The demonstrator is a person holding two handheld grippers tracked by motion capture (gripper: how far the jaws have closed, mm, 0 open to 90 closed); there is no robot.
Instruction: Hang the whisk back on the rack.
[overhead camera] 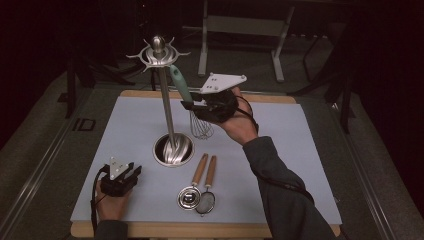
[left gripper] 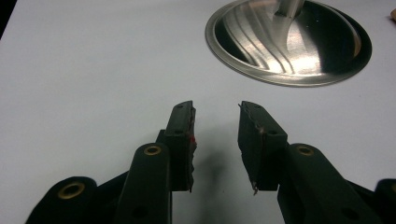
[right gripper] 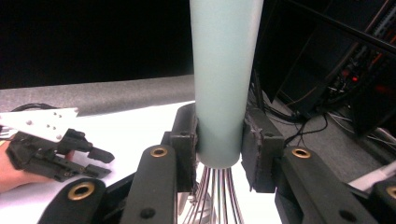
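Your left claw (overhead camera: 131, 173) has bare worktop (overhead camera: 135, 120) ahead and to its left, with the stand's round base (overhead camera: 173, 149) blocking the far-right path. At the near middle, the two wooden-handled strainers (overhead camera: 199, 187) lie in the way; the worktop's right side is open.

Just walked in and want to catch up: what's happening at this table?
A person's right gripper is shut on the teal handle of a whisk, holding it up beside the hooks of a steel utensil stand. The left gripper rests open on the mat. Two wooden-handled strainers lie in front.
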